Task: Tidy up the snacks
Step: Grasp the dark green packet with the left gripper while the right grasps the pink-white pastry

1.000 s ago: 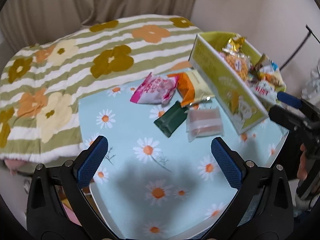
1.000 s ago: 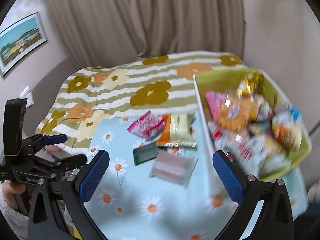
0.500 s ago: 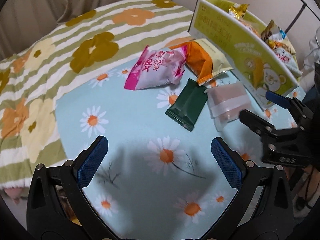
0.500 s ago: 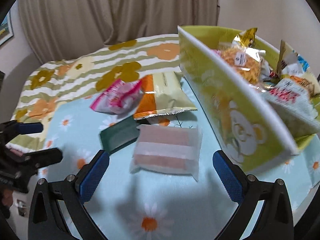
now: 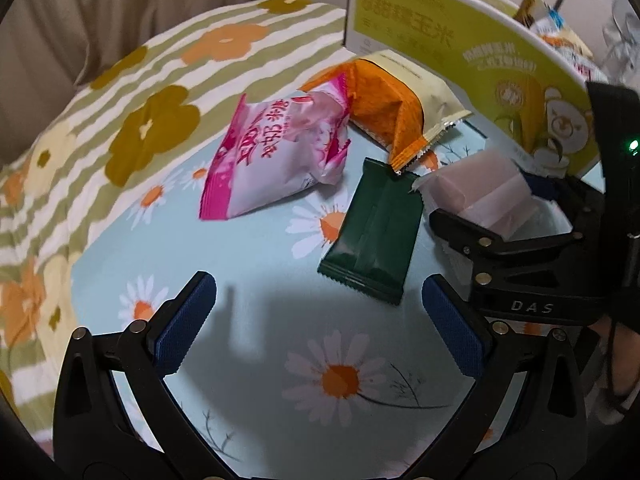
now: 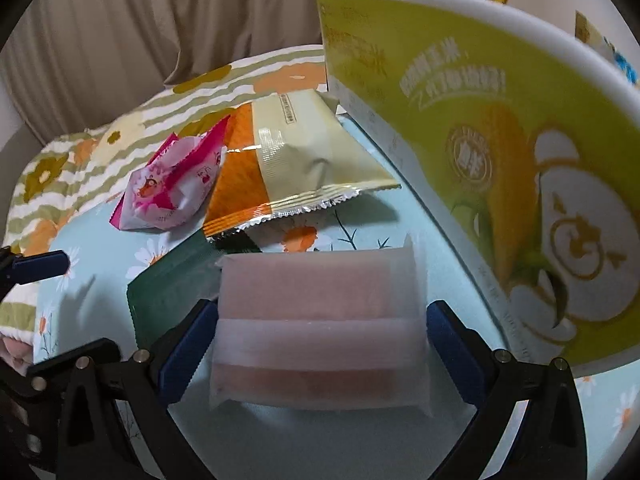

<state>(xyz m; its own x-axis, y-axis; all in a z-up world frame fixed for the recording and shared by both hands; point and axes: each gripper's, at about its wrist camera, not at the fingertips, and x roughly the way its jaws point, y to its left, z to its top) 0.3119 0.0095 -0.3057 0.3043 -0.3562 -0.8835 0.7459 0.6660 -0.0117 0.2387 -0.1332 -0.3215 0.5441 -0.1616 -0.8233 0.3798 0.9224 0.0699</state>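
Several snack packs lie on the daisy tablecloth [image 5: 248, 280]: a pink bag [image 5: 276, 152], an orange and cream bag [image 5: 396, 100], a dark green pack [image 5: 374, 232] and a translucent pink-white pack [image 6: 320, 328]. My right gripper [image 6: 320, 344] is open, its blue pads on either side of the pink-white pack; it also shows in the left wrist view [image 5: 504, 208]. My left gripper [image 5: 320, 320] is open and empty, low over the cloth in front of the green pack. A yellow-green box [image 6: 480, 120] full of snacks stands to the right.
A striped flower blanket [image 5: 140, 100] covers the bed behind the table. Beige curtains [image 6: 160, 32] hang at the back. The left gripper's fingers [image 6: 40, 266] show at the left edge of the right wrist view.
Both grippers have moved down and forward to the snacks. The right gripper now straddles the pink-white pack; the left has closed in on the green pack.
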